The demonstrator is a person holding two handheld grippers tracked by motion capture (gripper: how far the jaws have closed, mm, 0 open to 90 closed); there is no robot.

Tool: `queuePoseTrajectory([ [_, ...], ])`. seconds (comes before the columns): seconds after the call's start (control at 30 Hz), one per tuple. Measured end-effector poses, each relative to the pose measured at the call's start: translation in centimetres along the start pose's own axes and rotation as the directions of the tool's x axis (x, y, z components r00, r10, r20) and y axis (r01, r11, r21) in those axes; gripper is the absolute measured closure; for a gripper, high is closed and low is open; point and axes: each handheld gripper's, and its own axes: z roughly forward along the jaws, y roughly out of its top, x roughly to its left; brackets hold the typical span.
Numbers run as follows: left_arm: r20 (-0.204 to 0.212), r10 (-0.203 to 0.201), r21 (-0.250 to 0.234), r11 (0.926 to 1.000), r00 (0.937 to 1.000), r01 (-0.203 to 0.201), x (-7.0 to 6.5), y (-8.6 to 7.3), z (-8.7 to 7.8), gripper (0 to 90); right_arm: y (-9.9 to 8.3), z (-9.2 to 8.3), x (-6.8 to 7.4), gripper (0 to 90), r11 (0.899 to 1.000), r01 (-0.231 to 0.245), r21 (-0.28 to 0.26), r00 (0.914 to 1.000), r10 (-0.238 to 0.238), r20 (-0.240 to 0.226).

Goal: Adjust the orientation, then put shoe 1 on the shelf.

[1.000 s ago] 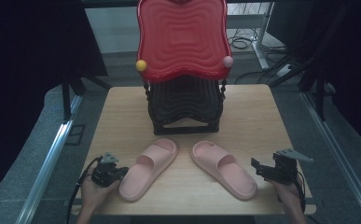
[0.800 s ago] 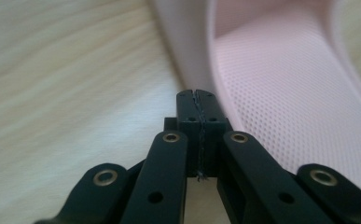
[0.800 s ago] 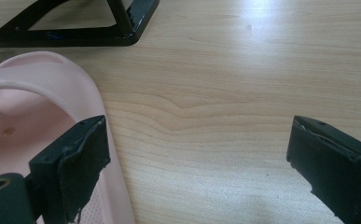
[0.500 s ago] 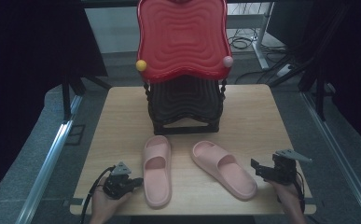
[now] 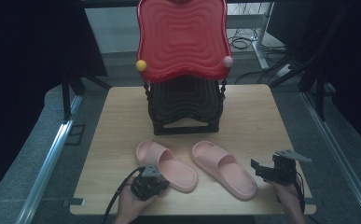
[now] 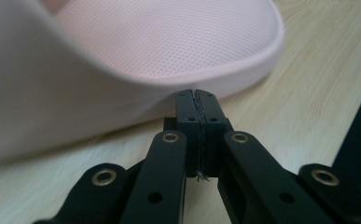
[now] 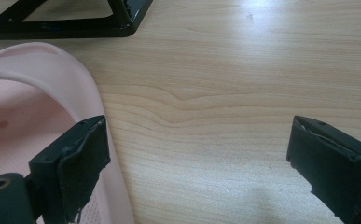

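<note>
Pushing with closed tips seems to be the job of the left tongs (image 5: 162, 181): their jaws are pressed together with nothing between them, and in the left gripper view the tips sit against the rim of the left slipper (image 6: 136, 56), right at its heel end. That contact suits nudging or swivelling the shoe flat on the table (image 5: 117, 121) rather than lifting it. The left slipper lies near the front edge, toe pointing away and to the left, heel toward the middle. It is soft pink foam, with a finely dotted footbed, a smooth thick band over the toes and a rounded sole edge.

Just beside it, apart, lies the right slipper (image 5: 225, 168), at nearly the same slant, so the pair looks close to lined up. Behind both stands a black ribbed stool (image 5: 183, 105) with a wavy red seat (image 5: 183, 39) stacked on top.

At the right, the right tongs (image 7: 197, 158) have their jaws wide apart, holding nothing; one pad (image 7: 82, 163) sits over the right slipper's edge, likely waiting to grip it. The table is pale wood with a wavy grain.
</note>
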Motion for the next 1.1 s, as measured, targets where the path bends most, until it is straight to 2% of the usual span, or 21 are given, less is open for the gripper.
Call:
queuePoseTrajectory([
  [0.17,0.005,-0.002,-0.011,0.9999,1.0,0.002,-0.3,0.5,0.6,89.2,-0.1,-0.1,-0.1,5.6,1.0,0.0,-0.003,1.0,0.0,0.0],
  [0.23,0.009,0.003,-0.026,0.9997,1.0,-0.003,-0.3,0.3,0.0,87.8,-0.1,-0.2,-0.2,5.9,1.0,0.002,-0.002,1.0,-0.002,-0.002],
  [0.33,-0.003,-0.005,-0.089,0.996,1.0,0.005,-0.1,0.3,-1.5,84.1,-0.1,-0.3,0.0,6.6,1.0,0.013,-0.007,0.9998,-0.014,-0.014],
  [0.43,-0.033,-0.022,-0.166,0.986,0.9992,0.016,0.8,0.7,-3.4,79.1,0.1,-0.6,0.4,7.0,0.999,0.032,-0.017,0.9991,-0.032,-0.028],
  [0.53,-0.057,-0.053,-0.243,0.9694,0.997,0.037,2.1,1.4,-5.0,69.2,0.3,-0.9,1.0,7.8,0.998,0.06,-0.033,0.9971,-0.062,-0.046],
  [0.67,-0.102,-0.078,-0.309,0.9501,0.9917,0.043,3.2,2.6,-6.0,55.0,0.5,-1.3,1.9,9.3,0.992,0.113,-0.055,0.9905,-0.116,-0.072],
  [0.83,-0.133,-0.111,-0.363,0.9302,0.9849,0.056,4.3,3.2,-6.6,41.4,0.7,-2.0,3.2,18.5,0.98,0.175,-0.091,0.9734,-0.186,-0.133],
  [0.93,-0.146,-0.13,-0.369,0.9268,0.9807,0.068,5.1,3.1,-6.7,36.1,1.2,-2.4,4.5,25.1,0.97,0.209,-0.123,0.9585,-0.228,-0.171],
  [1.0,-0.143,-0.143,-0.382,0.9206,0.9793,0.079,5.6,3.0,-7.0,34.2,1.7,-2.4,5.7,29.4,0.963,0.232,-0.138,0.9442,-0.257,-0.207],
  [1.1,-0.134,-0.158,-0.388,0.9168,0.9783,0.094,6.3,2.8,-7.5,31.6,2.5,-2.0,8.1,35.4,0.945,0.292,-0.149,0.9119,-0.322,-0.255],
])
